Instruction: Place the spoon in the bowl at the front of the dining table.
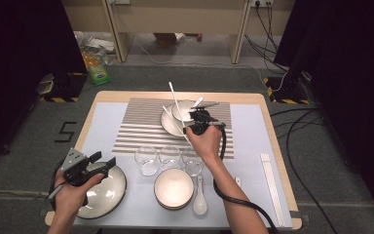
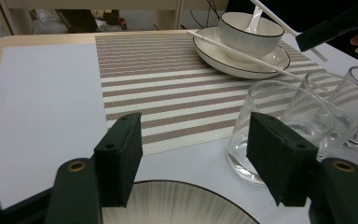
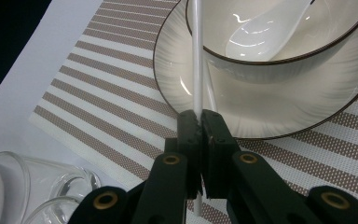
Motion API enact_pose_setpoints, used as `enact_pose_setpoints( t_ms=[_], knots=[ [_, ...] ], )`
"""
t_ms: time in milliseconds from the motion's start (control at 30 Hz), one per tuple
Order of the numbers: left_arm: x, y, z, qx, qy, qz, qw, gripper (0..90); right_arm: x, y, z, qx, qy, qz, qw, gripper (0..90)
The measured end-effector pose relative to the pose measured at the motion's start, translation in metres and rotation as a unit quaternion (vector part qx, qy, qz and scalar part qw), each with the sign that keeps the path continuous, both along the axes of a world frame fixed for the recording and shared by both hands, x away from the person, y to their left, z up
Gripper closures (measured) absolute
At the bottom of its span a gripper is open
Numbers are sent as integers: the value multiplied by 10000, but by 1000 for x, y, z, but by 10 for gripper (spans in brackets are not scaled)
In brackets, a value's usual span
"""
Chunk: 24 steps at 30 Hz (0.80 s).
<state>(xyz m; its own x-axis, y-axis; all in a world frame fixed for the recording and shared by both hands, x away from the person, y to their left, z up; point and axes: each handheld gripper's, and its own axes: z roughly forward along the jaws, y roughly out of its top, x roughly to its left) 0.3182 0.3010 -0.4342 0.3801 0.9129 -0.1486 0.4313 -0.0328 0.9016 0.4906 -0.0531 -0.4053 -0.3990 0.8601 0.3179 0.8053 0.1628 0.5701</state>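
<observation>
Two chopsticks here: one white chopstick point(image 3: 196, 56) is pinched tight in the right gripper point(image 3: 200, 122) jaws, slanting up over the bowl point(image 1: 184, 110) and plate point(image 1: 169, 124) on the striped mat point(image 1: 141, 122). The other chopstick point(image 2: 242, 53) lies across that plate's rim. Left gripper point(image 2: 193, 154) hangs over a near plate point(image 1: 114, 187) on the counter point(image 1: 104, 122), jaws wide apart, holding nothing.
</observation>
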Motion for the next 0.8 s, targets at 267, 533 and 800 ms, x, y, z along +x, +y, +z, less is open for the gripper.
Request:
enact_pose_setpoints(
  t_ms=[267,533,800],
  knots=[
    [0,0,0,6,-5,-12,10000,352,0,0,0,-10,20,23,10000,873],
    [0,0,0,36,3,-13,10000,352,1,1,0,-11,40,37,10000,873],
    [0,-1,0,8,8,-8,10000,352,1,2,-1,-41,64,57,10000,872]
  ],
)
